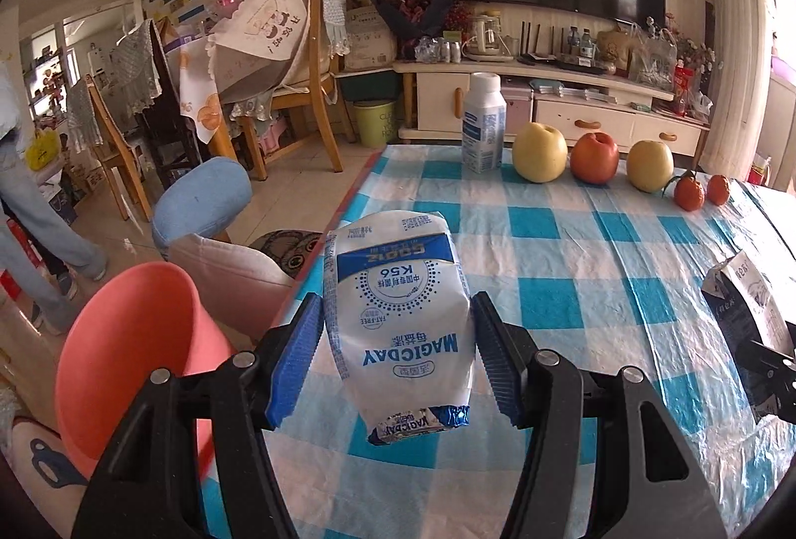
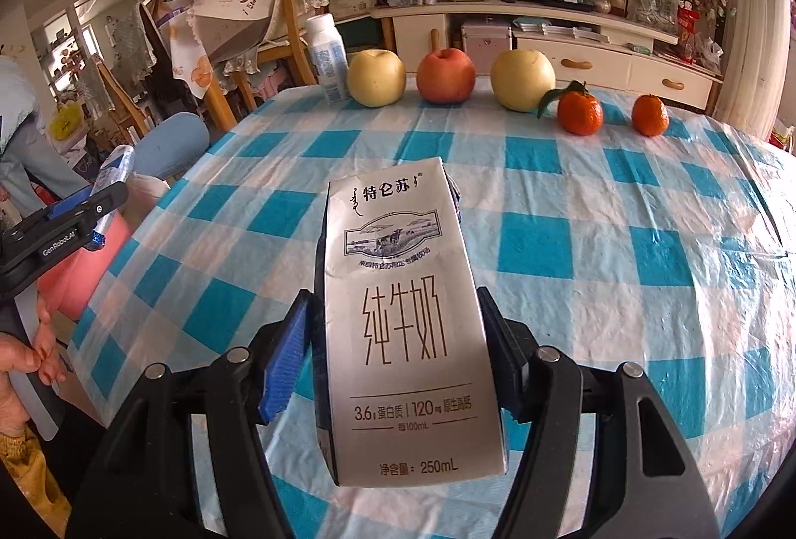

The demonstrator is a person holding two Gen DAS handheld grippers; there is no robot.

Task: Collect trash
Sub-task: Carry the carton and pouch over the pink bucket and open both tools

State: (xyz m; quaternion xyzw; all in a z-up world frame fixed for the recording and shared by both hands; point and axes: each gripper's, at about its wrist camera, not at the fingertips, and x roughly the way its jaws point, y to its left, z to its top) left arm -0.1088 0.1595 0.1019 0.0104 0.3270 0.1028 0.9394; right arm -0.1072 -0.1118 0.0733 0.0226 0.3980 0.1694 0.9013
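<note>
Left gripper point(image 1: 395, 335) fingers clamp the crumpled yogurt pouch point(image 1: 396, 315) above the table point(image 1: 622, 250) left edge by the pink bin point(image 1: 129, 360); right gripper point(image 2: 393, 350) fingers clamp the milk carton point(image 2: 403, 315) over near table.

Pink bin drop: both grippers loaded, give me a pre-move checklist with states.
1. Left gripper clamped on milk pouch: ok.
2. Right gripper clamped on milk carton: ok.
3. Pink bin mouth open, beside the table edge: ok.
4. Pouch already over the bin: not ok, over the table edge.
5. Bin contents: cannot tell.
6. Fruit row and white bottle far from both grippers: ok.
</note>
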